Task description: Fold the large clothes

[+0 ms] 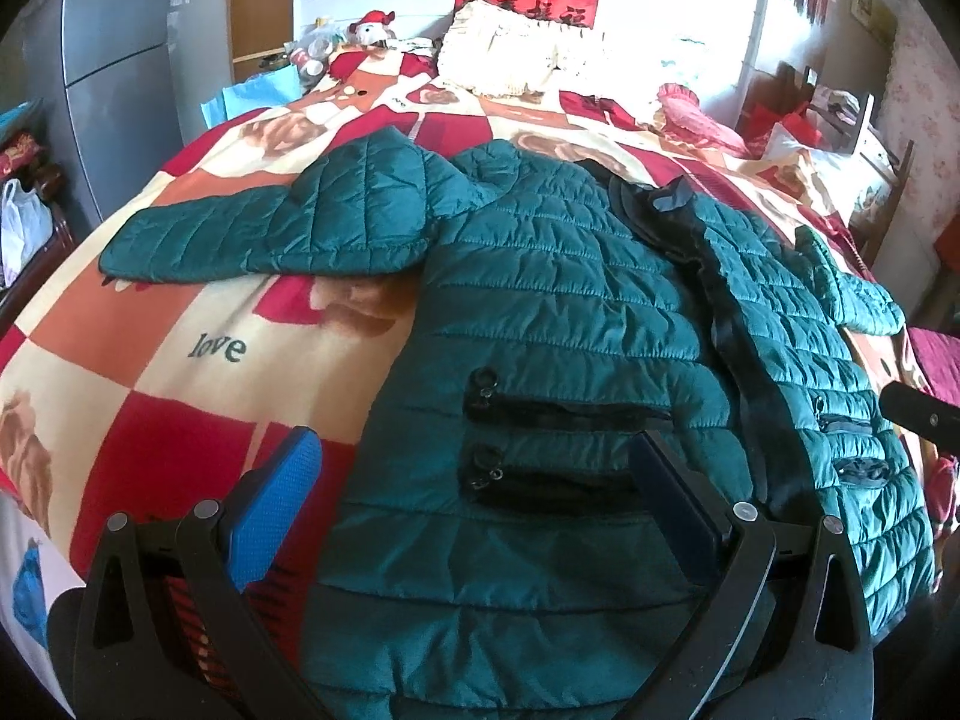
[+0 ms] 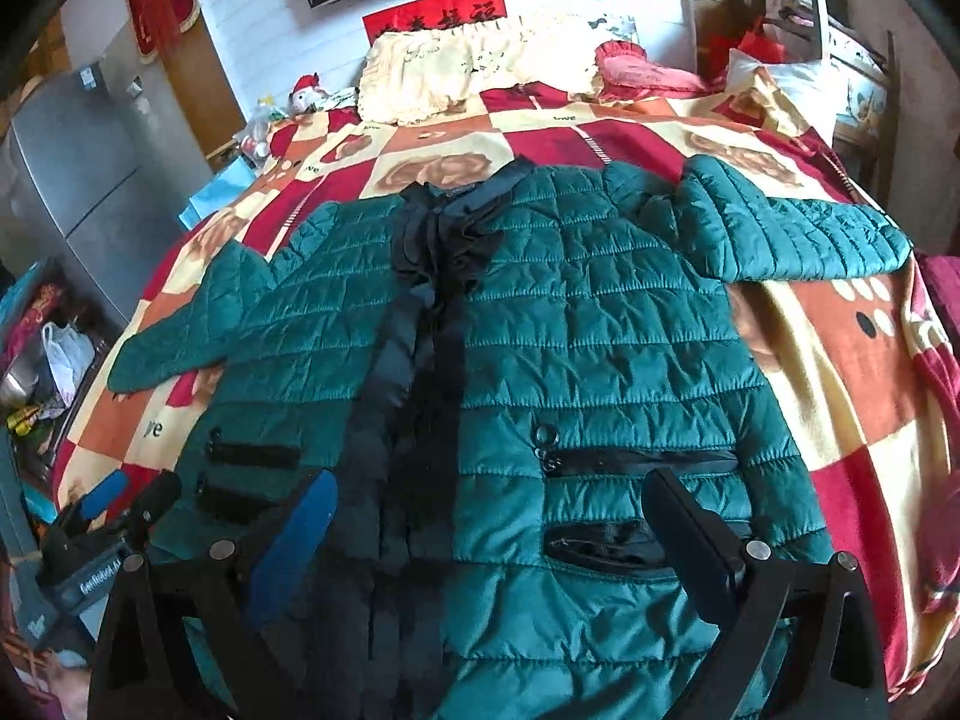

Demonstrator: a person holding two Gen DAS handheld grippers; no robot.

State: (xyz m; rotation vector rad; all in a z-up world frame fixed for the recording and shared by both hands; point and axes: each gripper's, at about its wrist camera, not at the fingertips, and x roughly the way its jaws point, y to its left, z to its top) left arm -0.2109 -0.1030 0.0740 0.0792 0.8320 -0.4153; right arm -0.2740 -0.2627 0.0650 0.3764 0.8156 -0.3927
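A dark green quilted jacket (image 1: 540, 312) lies front up and spread flat on the bed, sleeves out to both sides; it also shows in the right wrist view (image 2: 600, 348). Its black front placket (image 2: 420, 372) runs down the middle, with black zip pockets (image 1: 564, 414) on each side. My left gripper (image 1: 474, 456) is open above the jacket's left hem area, holding nothing. My right gripper (image 2: 492, 504) is open above the hem near the right pockets, holding nothing. The left gripper also shows at the lower left of the right wrist view (image 2: 114, 516).
The bed has a red, orange and cream checked blanket (image 1: 168, 324) (image 2: 840, 372). Cream pillows (image 2: 456, 72) and a pink pillow (image 2: 636, 69) lie at the head. A grey fridge (image 1: 114, 60) and floor clutter (image 2: 48, 372) stand left of the bed.
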